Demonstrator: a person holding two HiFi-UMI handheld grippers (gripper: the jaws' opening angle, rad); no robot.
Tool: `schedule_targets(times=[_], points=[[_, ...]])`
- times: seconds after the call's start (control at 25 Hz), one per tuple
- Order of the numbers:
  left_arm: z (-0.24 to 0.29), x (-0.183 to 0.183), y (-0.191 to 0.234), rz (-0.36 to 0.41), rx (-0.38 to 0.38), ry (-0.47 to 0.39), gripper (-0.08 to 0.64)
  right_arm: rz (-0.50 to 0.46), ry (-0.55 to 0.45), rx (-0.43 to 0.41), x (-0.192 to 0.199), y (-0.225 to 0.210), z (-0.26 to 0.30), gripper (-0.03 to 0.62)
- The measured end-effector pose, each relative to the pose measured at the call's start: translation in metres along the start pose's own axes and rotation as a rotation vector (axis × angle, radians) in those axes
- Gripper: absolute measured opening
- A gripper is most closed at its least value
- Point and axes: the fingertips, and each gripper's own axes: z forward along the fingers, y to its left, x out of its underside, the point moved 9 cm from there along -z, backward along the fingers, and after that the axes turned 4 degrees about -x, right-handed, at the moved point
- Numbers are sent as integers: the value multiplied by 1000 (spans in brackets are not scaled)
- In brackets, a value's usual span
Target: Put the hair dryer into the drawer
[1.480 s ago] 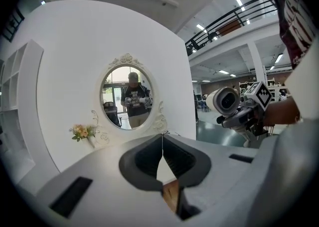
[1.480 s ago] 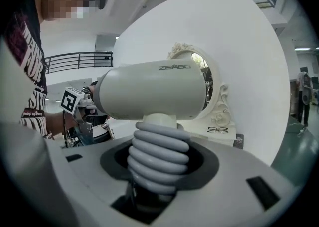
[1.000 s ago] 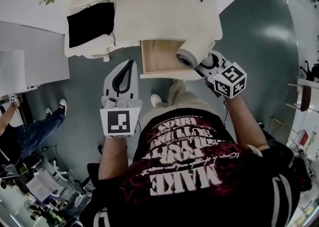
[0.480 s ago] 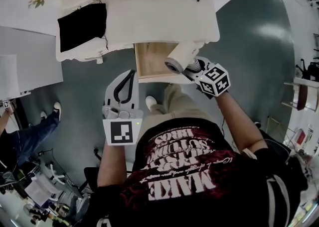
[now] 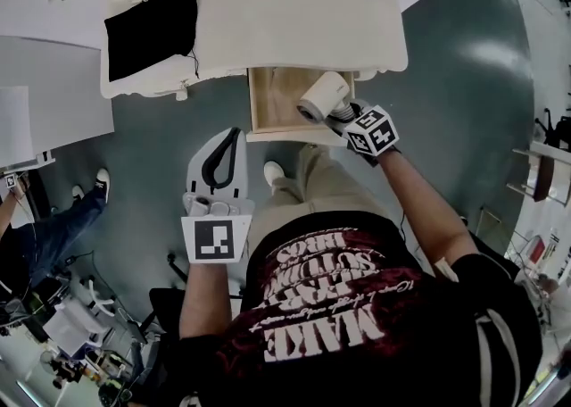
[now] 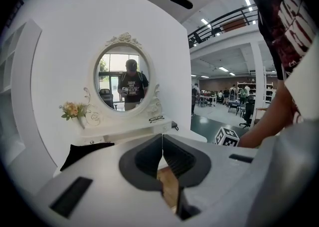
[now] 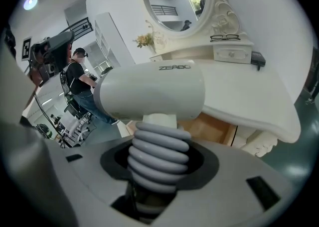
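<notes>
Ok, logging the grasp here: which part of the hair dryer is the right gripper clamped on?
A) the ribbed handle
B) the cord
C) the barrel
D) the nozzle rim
A: the right gripper view shows the right gripper closed round the ribbed handle of the hair dryer.

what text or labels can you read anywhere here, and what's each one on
"ZEABO" (last letter unsure): on the barrel of the hair dryer, right gripper view.
"MAKE": upside down on the person's shirt, head view.
The shirt's other lines are too distorted to read.
Nothing else is readable.
</notes>
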Motion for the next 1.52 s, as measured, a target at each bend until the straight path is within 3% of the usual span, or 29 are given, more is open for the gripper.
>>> schedule_targets(times=[0.6,0.84,1.04,1.32,1.44,1.52], points=[[3,14,-1,-35,-21,48,8,52,283,27,29,-36,67,199],[-9,20,-1,-56,-51,67,8,117,331,47,34,-47,83,202],[-18,23,1,-38,-66,80,8,166,379,85,38,-54,92,207],[-27,13,3,7,-61,63,8,153,452,128,40,-52,104,212],[-32,9,3,9,-58,63,8,236,436,97,40,-53,103,327],[-34,6,3,18,-49,52,8,281,396,99,41,-55,96,359]])
